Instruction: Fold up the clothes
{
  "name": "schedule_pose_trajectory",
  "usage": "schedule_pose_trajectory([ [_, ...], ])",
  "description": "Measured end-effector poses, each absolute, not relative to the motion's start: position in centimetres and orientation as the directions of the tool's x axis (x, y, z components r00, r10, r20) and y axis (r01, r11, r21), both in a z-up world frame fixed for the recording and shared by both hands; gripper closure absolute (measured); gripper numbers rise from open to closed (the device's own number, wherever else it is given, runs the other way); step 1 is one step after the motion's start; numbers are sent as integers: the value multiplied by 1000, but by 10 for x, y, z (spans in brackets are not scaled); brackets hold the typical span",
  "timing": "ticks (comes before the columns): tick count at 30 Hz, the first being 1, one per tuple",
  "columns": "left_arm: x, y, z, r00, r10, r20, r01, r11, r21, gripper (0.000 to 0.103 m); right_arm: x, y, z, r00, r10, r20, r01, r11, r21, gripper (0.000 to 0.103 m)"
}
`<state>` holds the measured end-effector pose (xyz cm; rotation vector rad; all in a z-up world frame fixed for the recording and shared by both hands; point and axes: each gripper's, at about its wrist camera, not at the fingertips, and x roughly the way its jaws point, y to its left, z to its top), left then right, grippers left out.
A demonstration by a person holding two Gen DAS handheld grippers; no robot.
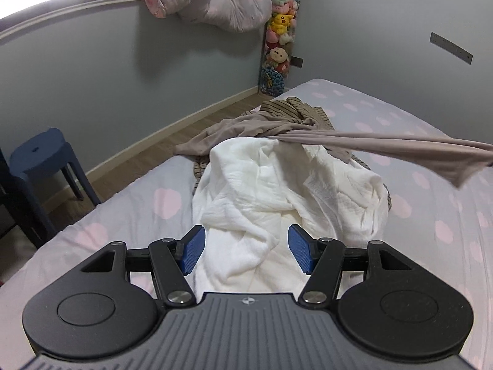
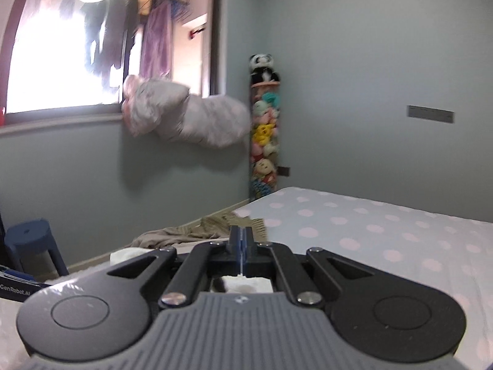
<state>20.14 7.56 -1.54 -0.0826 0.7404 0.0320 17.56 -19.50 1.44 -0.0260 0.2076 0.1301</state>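
Observation:
A heap of clothes lies on the dotted bed sheet [image 1: 138, 215]. A crumpled white garment [image 1: 262, 191] lies on top, with a brown striped garment [image 1: 286, 111] behind it. My left gripper [image 1: 246, 231] hovers open over the near end of the white garment, with nothing between its blue pads. A taupe garment [image 1: 385, 145] stretches taut through the air from the heap to the right edge. In the right wrist view my right gripper [image 2: 242, 231] is shut and raised above the bed [image 2: 369, 231]. The taupe garment [image 2: 163, 237] trails off below it, and the pinch itself is hidden.
A blue stool [image 1: 40, 154] stands on the wood floor left of the bed. A tall column of plush toys [image 1: 279, 37] fills the far corner. A bundle of bedding [image 1: 215, 3] hangs over the window sill. The right half of the bed holds no clothes.

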Motion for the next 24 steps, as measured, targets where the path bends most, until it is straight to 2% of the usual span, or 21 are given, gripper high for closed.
schedule_pose_trajectory([
  [6,175,74,-10,729,-1,-684,-61,996,-66,45,102,-245,28,988,-13,-155,13,1000,1,102],
  [12,150,56,-5,727,-46,-685,-3,998,-70,45,42,-322,39,960,-254,-115,260,965,39,102],
  [18,136,32,4,739,-78,-669,46,997,-65,45,-12,-392,51,874,-480,-78,481,876,-7,102],
  [24,126,-2,12,749,-107,-654,102,994,-46,45,-68,-455,41,761,-637,-128,642,767,1,102],
])
